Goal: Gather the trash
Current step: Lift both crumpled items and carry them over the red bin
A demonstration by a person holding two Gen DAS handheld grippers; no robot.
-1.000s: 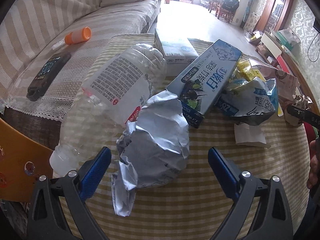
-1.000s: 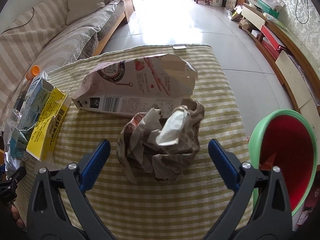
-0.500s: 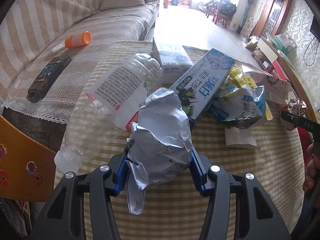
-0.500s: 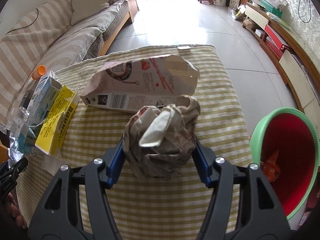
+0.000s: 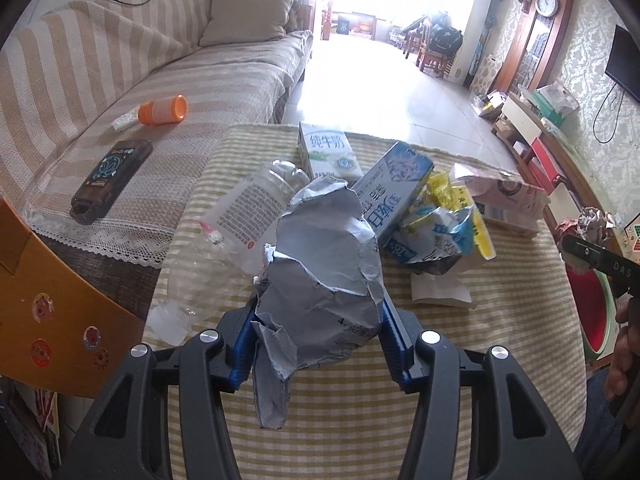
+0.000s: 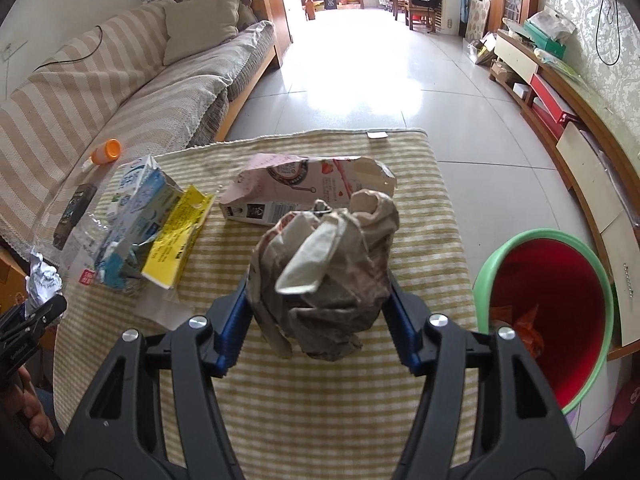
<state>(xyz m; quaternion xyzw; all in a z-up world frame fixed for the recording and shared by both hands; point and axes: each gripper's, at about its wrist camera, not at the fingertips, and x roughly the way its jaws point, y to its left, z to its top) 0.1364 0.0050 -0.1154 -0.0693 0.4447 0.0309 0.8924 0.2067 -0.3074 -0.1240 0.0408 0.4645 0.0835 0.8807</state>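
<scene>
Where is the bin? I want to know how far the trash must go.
In the right wrist view the bin stands on the floor at the right, just off the table's right edge, beside the right gripper.

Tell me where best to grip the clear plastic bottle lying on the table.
Grip the clear plastic bottle across its labelled midsection, from above, jaws spanning its width. It lies on its side, neck toward the table's near-left corner; the body looks crushable, so close gently.

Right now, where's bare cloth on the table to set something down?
Free: the striped cloth nearest the camera, and the far strip beyond the pink carton. Crowded: the side toward the sofa, around the clear bottle and the blue cartons.
</scene>
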